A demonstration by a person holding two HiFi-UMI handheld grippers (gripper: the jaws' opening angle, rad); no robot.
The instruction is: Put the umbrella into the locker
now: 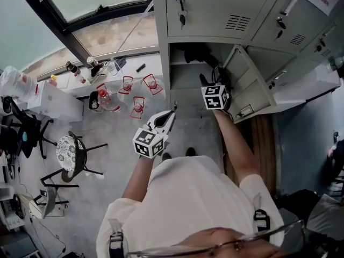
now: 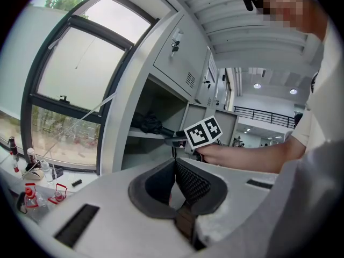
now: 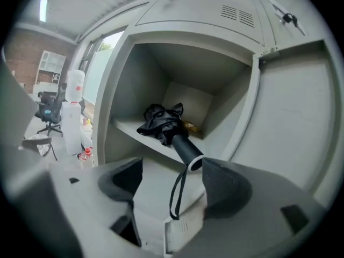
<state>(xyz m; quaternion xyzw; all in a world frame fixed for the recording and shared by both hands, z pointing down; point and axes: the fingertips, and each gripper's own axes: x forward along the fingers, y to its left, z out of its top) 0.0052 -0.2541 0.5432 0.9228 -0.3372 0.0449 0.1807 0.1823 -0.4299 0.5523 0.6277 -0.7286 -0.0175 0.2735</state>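
black folded umbrella [image 3: 163,123] lies on locker [image 3: 239,85] shelf, handle toward me, strap dangling. my right gripper [image 3: 171,166] jaws apart, handle end maybe touching one. left gripper [image 2: 175,165] jaws together, empty. head view: only dark shape in locker.

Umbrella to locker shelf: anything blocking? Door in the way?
Nothing visible. The umbrella already lies on the shelf of the open locker, its handle sticking out past the shelf edge toward the right gripper, whose jaws stand apart. The door is swung wide, off the opening.
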